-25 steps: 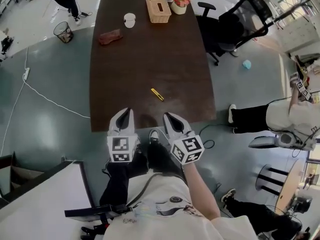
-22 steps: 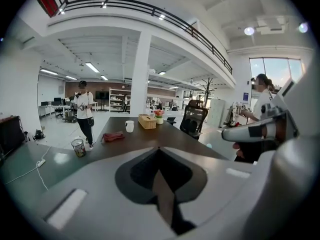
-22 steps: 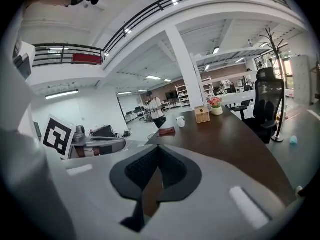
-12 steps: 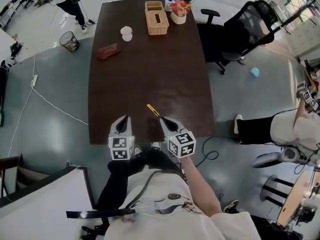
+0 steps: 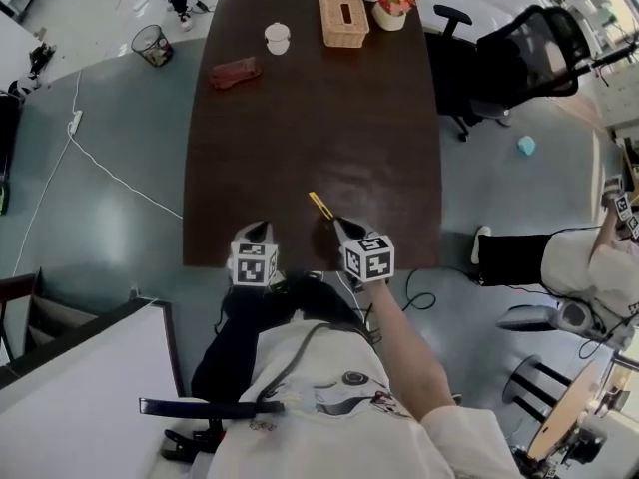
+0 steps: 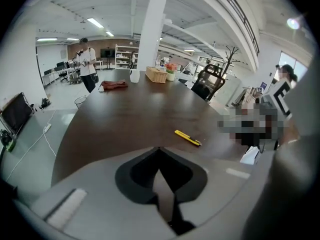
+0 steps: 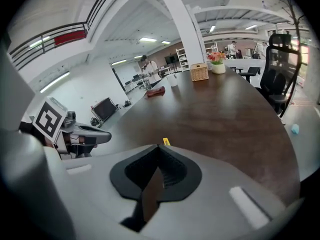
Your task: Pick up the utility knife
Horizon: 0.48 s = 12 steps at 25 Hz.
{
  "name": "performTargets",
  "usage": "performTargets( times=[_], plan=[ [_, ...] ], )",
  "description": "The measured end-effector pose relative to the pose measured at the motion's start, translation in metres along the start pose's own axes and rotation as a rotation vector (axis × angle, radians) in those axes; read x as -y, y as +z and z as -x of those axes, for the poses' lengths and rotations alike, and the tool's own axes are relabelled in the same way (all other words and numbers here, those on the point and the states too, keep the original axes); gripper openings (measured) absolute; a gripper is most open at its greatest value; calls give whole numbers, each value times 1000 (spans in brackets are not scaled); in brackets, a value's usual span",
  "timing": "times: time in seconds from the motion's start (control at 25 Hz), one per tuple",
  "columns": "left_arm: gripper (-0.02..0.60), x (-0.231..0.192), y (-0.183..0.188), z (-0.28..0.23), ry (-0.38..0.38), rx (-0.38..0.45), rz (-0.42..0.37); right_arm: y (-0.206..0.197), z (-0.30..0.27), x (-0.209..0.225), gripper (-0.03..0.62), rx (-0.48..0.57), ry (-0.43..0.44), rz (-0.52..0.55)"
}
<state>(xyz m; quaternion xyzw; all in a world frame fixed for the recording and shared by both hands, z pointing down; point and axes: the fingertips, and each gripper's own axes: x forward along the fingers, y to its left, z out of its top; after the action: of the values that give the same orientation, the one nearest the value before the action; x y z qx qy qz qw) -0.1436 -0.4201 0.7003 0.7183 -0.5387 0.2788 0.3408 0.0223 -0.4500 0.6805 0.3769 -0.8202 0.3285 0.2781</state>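
The yellow utility knife (image 5: pixel 320 206) lies flat on the dark brown table (image 5: pixel 300 138), near its front edge. My right gripper (image 5: pixel 337 224) is shut and holds nothing, its tip just short of the knife's near end. In the right gripper view the knife (image 7: pixel 165 142) peeks out just past the closed jaws (image 7: pixel 159 147). My left gripper (image 5: pixel 257 230) is also shut and holds nothing, over the table's front edge to the knife's left. In the left gripper view the knife (image 6: pixel 187 137) lies ahead and to the right.
A wicker basket (image 5: pixel 342 12), a flower pot (image 5: pixel 392 3), a white cup (image 5: pixel 277 38) and a red cloth (image 5: pixel 234 72) sit at the table's far end. A black office chair (image 5: pixel 519 58) stands at the right, a wastebasket (image 5: pixel 152 44) at the far left.
Both grippers have moved forward to the table's front edge. The right gripper's tip has come close to the knife.
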Motion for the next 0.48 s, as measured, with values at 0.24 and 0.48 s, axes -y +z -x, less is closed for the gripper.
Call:
performTargets(
  times=[0.24,0.48],
  plan=[
    [-5,-3,-16,3,2,-24,14,-9,-12,-2,2,-71,-3,19],
    [-3,-6,-26,-1,8,-21,25,-15,-23,5,3,-108,6,51]
  ],
)
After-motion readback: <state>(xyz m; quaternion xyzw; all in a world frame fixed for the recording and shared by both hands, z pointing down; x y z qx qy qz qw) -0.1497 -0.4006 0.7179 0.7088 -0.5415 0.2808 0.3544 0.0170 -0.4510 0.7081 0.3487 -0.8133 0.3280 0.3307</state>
